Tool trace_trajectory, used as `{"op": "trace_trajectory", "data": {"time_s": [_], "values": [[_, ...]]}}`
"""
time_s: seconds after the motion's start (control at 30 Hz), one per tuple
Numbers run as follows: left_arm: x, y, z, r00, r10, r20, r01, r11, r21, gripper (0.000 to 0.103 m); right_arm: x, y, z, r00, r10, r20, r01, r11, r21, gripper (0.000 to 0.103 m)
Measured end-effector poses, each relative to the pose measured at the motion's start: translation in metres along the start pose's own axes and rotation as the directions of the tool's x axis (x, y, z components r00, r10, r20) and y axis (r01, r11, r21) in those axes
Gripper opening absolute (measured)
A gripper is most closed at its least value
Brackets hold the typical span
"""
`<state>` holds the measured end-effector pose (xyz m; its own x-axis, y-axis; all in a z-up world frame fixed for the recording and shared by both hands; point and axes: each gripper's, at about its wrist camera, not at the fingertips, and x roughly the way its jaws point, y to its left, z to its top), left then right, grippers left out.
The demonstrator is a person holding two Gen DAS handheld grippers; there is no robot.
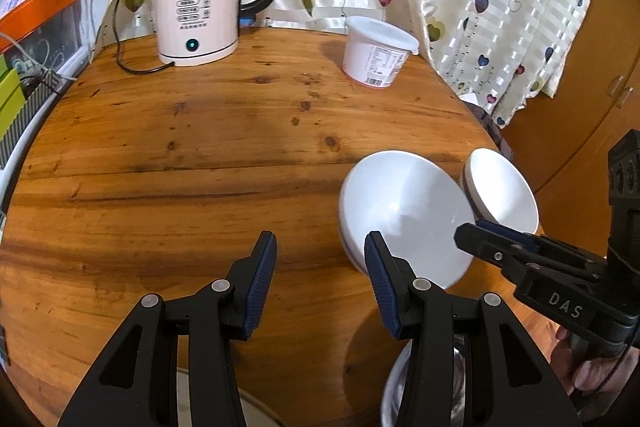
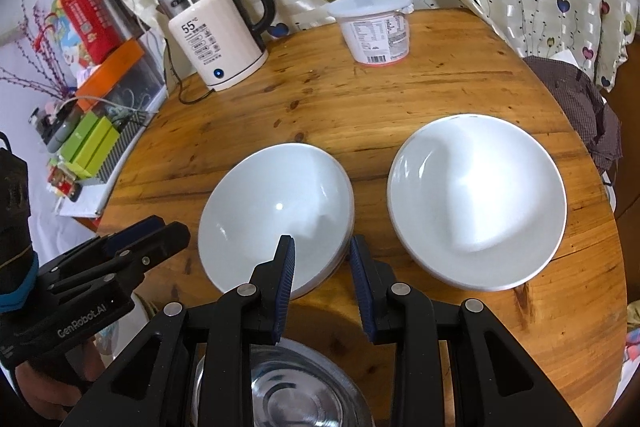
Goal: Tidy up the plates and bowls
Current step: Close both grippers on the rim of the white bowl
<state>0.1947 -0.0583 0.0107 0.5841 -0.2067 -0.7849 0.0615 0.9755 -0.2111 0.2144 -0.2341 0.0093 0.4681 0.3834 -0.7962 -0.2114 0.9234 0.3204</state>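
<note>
Just two white bowls [image 2: 276, 211] [image 2: 478, 201] side by side

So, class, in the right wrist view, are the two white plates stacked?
No, the left plate and right plate lie side by side.

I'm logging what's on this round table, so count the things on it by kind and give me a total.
White bowls: 2
Metal bowl: 1
Electric kettle: 1
Lidded white tub: 1
Total: 5

Black grippers [image 2: 322, 283], ribbed blue jaws, silver pivot pins, white "GenRobot.AI" lettering
</note>
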Motion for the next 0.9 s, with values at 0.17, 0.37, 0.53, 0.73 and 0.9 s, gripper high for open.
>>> {"op": "trace_trajectory", "data": {"time_s": [0.17, 0.37, 0.53, 0.73, 0.9], "values": [[0.008, -0.006, 0.003, 1.000, -0.013, -0.012, 0.013, 1.000, 0.008, 0.047, 0.003, -0.004, 0.003, 1.000, 0.007, -0.003, -0.007, 1.000, 0.013, 0.028], [0.016, -0.012, 0.006, 0.999, -0.021, -0.026, 0.022, 1.000, 0.022, 0.040, 0.006, -0.005, 0.005, 1.000, 0.013, -0.006, -0.013, 1.000, 0.018, 0.024], [0.022, -0.017, 0.007, 0.999, -0.028, -0.037, 0.029, 0.999, 0.032, 0.034, 0.007, -0.006, 0.005, 1.000, 0.013, -0.006, -0.013, 1.000, 0.020, 0.019], [0.024, -0.023, 0.007, 0.999, -0.020, -0.036, 0.022, 0.998, 0.053, 0.032, 0.008, -0.007, 0.005, 1.000, 0.013, -0.003, -0.013, 1.000, 0.021, 0.015], [0.023, -0.026, 0.007, 1.000, -0.006, -0.027, 0.008, 0.998, 0.062, 0.032, 0.007, -0.006, 0.005, 1.000, 0.014, -0.004, -0.014, 1.000, 0.017, 0.015]]}}
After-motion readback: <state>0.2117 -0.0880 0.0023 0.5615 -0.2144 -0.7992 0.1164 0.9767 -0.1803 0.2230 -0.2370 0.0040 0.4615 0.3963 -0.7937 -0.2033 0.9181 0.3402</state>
